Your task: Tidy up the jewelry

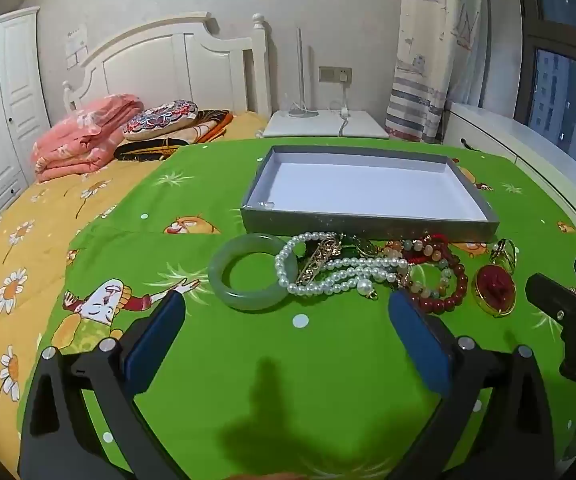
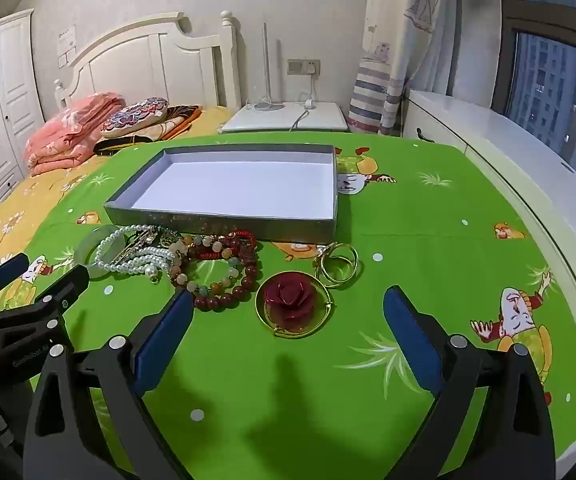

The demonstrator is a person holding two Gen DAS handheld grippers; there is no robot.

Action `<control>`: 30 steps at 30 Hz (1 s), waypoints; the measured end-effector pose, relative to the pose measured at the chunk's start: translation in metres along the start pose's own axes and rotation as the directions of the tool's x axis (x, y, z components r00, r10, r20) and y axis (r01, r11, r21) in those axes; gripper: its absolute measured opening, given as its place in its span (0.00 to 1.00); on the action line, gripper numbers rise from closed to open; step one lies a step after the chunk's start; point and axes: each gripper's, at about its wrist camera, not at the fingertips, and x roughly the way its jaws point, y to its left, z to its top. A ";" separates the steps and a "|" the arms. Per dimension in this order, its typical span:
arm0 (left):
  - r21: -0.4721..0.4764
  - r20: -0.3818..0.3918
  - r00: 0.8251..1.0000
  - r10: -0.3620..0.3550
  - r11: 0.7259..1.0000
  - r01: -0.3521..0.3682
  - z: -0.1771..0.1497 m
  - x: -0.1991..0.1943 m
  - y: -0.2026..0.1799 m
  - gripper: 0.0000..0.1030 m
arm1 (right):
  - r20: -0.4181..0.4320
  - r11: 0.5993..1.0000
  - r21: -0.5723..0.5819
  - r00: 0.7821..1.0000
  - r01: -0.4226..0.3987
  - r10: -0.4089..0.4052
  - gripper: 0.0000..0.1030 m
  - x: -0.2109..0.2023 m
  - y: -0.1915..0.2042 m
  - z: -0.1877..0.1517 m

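Lying in a heap on the green cloth (image 1: 327, 360) just in front of the gray box (image 1: 367, 226) are a green bangle (image 1: 248, 296), pearl necklace (image 1: 327, 276), red beads (image 2: 240, 288) and a rose pendant (image 2: 291, 304). The left claw (image 1: 284, 312) and right claw (image 2: 288, 308) are both wide open, holding nothing.

Gold piece (image 1: 319, 258) (half under pearls (image 1: 339, 276))

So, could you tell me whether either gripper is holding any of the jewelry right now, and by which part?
Nothing is held. The left gripper and right gripper are both open above the green cloth.
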 end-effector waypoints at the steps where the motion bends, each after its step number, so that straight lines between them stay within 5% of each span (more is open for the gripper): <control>1: 0.003 -0.001 1.000 0.001 1.000 -0.001 0.000 0.000 0.000 0.96 | 0.000 1.000 0.005 1.000 -0.004 0.004 0.87 0.000 0.000 0.000; 30: -0.010 -0.020 1.000 -0.016 1.000 0.016 -0.001 0.005 0.000 0.96 | -0.007 1.000 0.009 1.000 -0.001 0.001 0.87 0.003 0.000 -0.001</control>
